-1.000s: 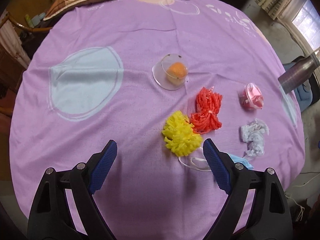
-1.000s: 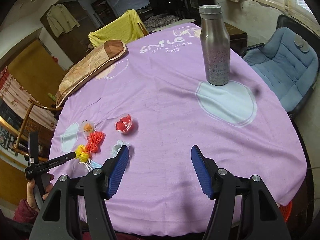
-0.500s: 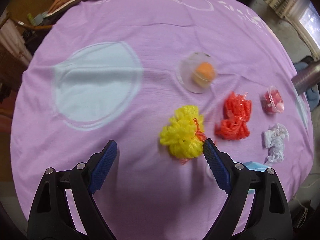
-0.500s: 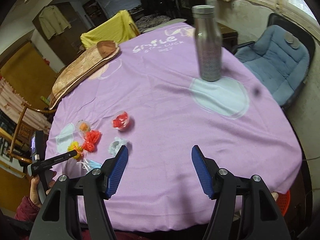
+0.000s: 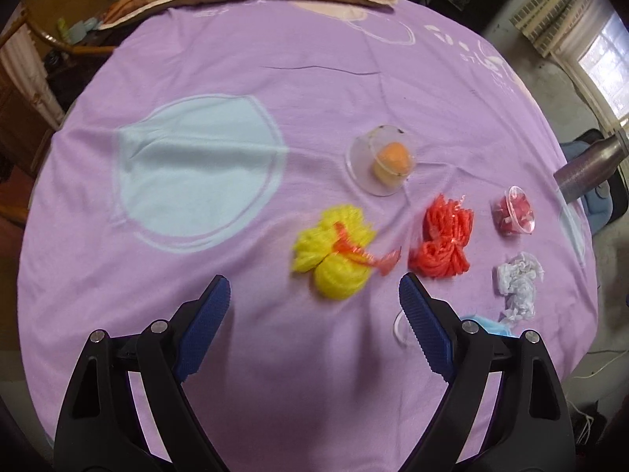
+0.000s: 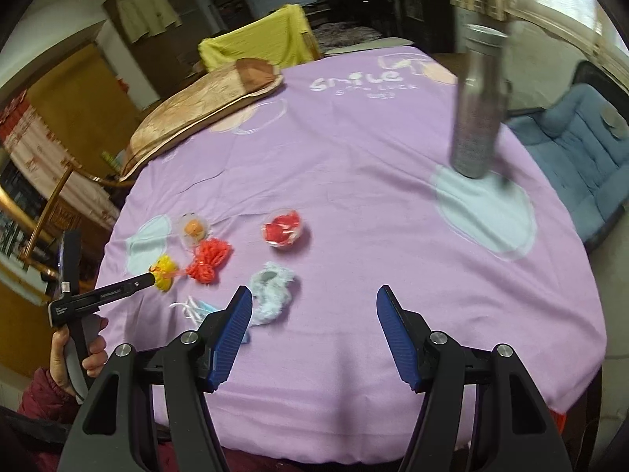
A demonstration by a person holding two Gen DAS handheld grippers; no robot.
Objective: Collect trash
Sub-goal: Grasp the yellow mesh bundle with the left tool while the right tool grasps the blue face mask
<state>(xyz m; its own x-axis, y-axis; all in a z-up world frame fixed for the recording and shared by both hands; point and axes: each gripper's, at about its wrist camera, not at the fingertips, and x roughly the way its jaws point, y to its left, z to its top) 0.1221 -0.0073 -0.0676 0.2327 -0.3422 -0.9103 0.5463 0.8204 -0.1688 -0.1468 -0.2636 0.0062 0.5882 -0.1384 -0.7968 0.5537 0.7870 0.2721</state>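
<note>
left tongs (image 5: 314,299) spread wide, empty, over the purple-clothed worktop (image 5: 236,78). just ahead, yellow mesh bundle (image 5: 334,251); beside it red mesh bundle (image 5: 444,240). beyond, clear cup with orange lump (image 5: 383,163). rightward, cup of red scraps (image 5: 515,216), crumpled white wrapper (image 5: 519,283).

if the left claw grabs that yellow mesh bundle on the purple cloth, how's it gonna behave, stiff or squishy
Probably squishy: the yellow mesh bundle looks like puffy foam netting, so it should compress between the pads. It likely weighs little for its bulk. The loose orange strip lying across it looks separate and may slide off when lifted. The left claw is open just short of it.
</note>
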